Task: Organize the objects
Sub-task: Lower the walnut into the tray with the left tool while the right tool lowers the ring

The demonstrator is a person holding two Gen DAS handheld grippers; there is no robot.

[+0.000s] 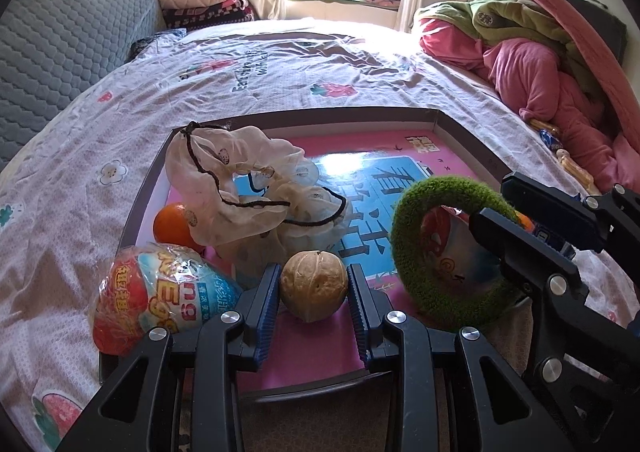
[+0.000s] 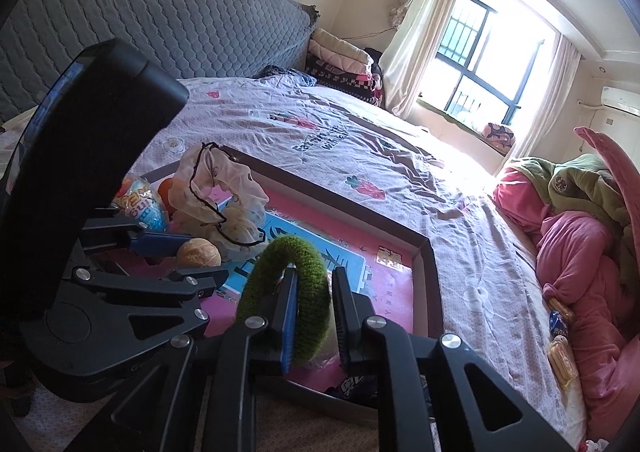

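Note:
A shallow pink tray [image 1: 460, 128] with a dark rim lies on the bed. My left gripper [image 1: 313, 284] has its jaws around a tan walnut-like ball [image 1: 313, 286] resting on the tray floor; the blue pads touch or nearly touch its sides. My right gripper [image 2: 315, 300] is shut on a green fuzzy ring [image 2: 308, 292] and holds it upright over the tray; the ring also shows in the left wrist view [image 1: 436, 248]. A cream scrunchie with black cord [image 1: 240, 188], an orange [image 1: 172, 226] and a wrapped snack pack [image 1: 160, 296] sit at the tray's left end.
The bed sheet [image 1: 280, 84] spreads around the tray. A pile of pink and green bedding [image 1: 532, 64] lies at the right. Snack packets [image 2: 562, 356] lie beside it. A grey quilted headboard [image 1: 68, 44] is at the left, folded blankets [image 1: 200, 0] beyond.

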